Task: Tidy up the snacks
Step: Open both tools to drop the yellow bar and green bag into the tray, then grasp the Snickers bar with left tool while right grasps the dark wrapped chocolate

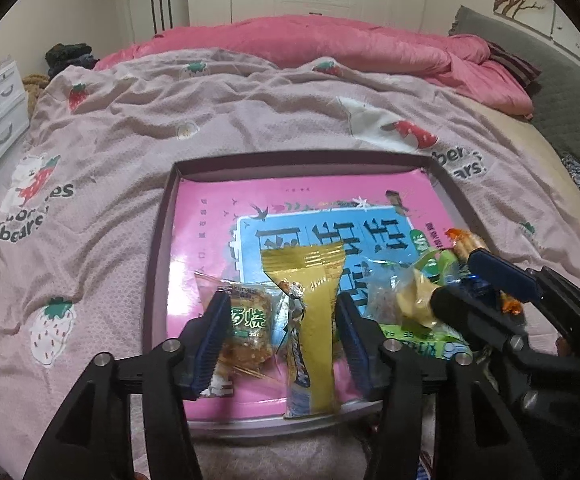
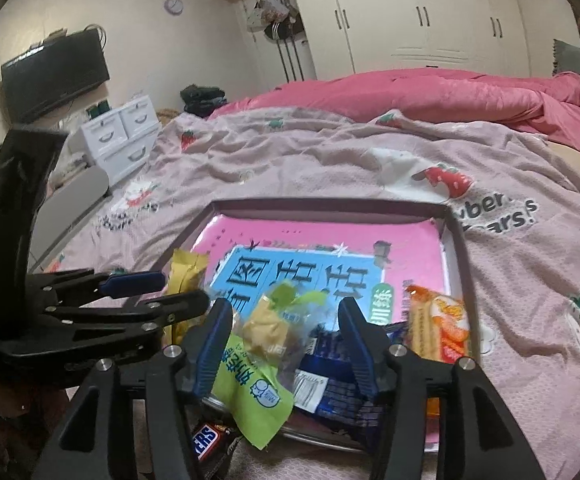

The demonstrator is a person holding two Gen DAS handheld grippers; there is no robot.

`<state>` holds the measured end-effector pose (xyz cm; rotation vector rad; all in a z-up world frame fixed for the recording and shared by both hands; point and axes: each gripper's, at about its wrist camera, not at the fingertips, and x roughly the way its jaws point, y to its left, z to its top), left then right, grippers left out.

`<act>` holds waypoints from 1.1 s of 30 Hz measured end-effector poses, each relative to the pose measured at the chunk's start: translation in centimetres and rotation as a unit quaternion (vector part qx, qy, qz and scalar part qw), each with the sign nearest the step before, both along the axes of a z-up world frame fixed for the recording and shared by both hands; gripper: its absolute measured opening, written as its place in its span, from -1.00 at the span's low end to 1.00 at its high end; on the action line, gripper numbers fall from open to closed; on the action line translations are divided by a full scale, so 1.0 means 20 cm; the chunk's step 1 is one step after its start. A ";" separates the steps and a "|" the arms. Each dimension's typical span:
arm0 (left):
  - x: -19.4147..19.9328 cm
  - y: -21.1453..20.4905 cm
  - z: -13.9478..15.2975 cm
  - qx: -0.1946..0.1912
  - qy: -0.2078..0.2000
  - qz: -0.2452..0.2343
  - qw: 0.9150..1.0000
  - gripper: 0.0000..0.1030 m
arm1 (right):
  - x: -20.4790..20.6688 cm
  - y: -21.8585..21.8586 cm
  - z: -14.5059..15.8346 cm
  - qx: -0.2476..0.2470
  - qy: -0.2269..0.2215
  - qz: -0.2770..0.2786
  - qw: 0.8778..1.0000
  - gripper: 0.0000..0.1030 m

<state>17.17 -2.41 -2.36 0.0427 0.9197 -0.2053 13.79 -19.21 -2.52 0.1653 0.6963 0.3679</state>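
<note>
Snacks (image 1: 310, 320) lie in the tray (image 1: 157, 248), between both open jaws.
One bar (image 2: 209, 438) is outside, not yet sorted.

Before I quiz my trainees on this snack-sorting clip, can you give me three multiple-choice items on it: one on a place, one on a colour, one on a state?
1. Where does the tray sit?
A. on a bed cover
B. on a desk
C. on the floor

2. What colour is the long wrapper between the left gripper's fingers?
A. red
B. yellow
C. white

3. How do the right gripper's jaws stand?
A. clamped on the orange packet
B. fully closed on nothing
C. apart, snacks lying between them

Answers: 1 A, strawberry-print cover surrounds the tray. 2 B, the wrapper is yellow. 3 C, gaps show beside both pads, and the green packet lies loose.
</note>
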 end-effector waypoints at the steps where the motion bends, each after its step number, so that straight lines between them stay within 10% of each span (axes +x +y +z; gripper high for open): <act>1: -0.01 0.01 0.02 -0.002 -0.002 0.000 1.000 0.14 | -0.01 -0.01 0.02 0.001 -0.004 -0.004 1.000 0.07; 8: -0.13 0.08 0.15 -0.016 -0.011 -0.009 1.000 0.24 | -0.22 -0.11 0.11 0.023 0.000 -0.020 1.000 0.25; 19: -0.29 0.04 0.00 -0.082 0.107 -0.042 0.990 0.25 | -0.54 0.05 -0.08 -0.024 0.128 0.020 0.991 0.26; 33: -0.25 -0.10 -0.19 -0.091 0.181 -0.045 0.978 0.22 | -0.51 0.27 -0.23 -0.053 0.089 0.012 0.995 0.26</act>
